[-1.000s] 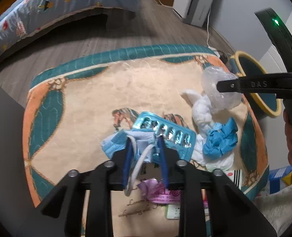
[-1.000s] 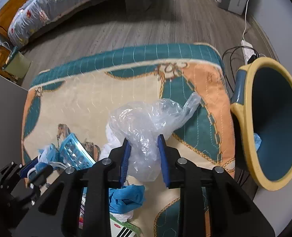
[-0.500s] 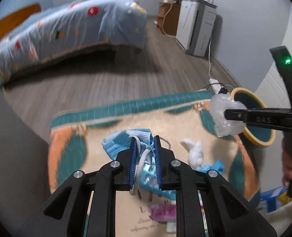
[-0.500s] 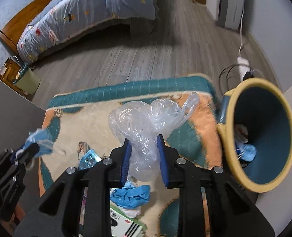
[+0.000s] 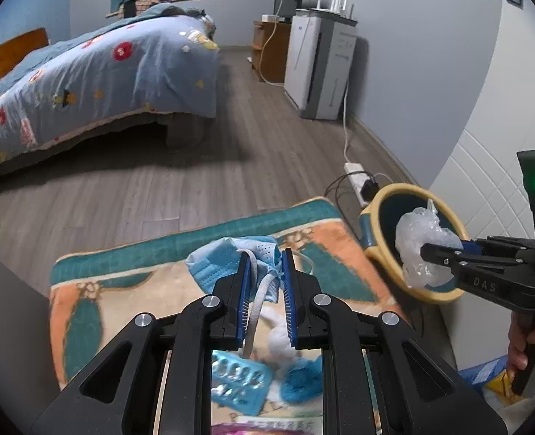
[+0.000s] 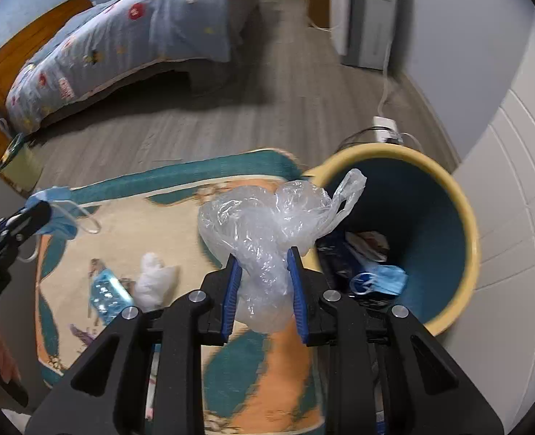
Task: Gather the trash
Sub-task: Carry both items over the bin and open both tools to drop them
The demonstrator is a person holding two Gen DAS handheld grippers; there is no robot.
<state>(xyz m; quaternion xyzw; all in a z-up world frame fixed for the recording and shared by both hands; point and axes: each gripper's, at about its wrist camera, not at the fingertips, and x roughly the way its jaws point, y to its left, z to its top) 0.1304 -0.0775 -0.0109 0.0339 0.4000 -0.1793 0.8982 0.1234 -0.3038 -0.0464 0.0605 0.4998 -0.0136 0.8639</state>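
My left gripper [image 5: 264,257] is shut on a crumpled blue face mask [image 5: 227,264], lifted above the patterned rug [image 5: 129,290]; its white ear loop hangs between the pads. My right gripper [image 6: 262,259] is shut on a crumpled clear plastic bag [image 6: 267,217], held beside the mouth of the yellow-rimmed bin [image 6: 467,224] with a dark blue inside. In the left wrist view the bag [image 5: 418,243] hangs in front of the bin [image 5: 376,210]. On the rug lie a blue blister pack [image 5: 238,384], a blue glove [image 5: 300,377] and white tissue [image 6: 155,282].
The bin holds another blue mask [image 6: 383,279] and dark wrappers. A power strip with cables [image 5: 358,181] lies behind the bin. A bed with a blue quilt [image 5: 86,83] stands at the far left, a white appliance [image 5: 318,72] along the right wall. A hand [image 5: 521,344] grips the right tool.
Both grippers have risen off the rug with their loads. The mask now hangs clear of the blister pack, and the bag has moved right, up to the bin's mouth.
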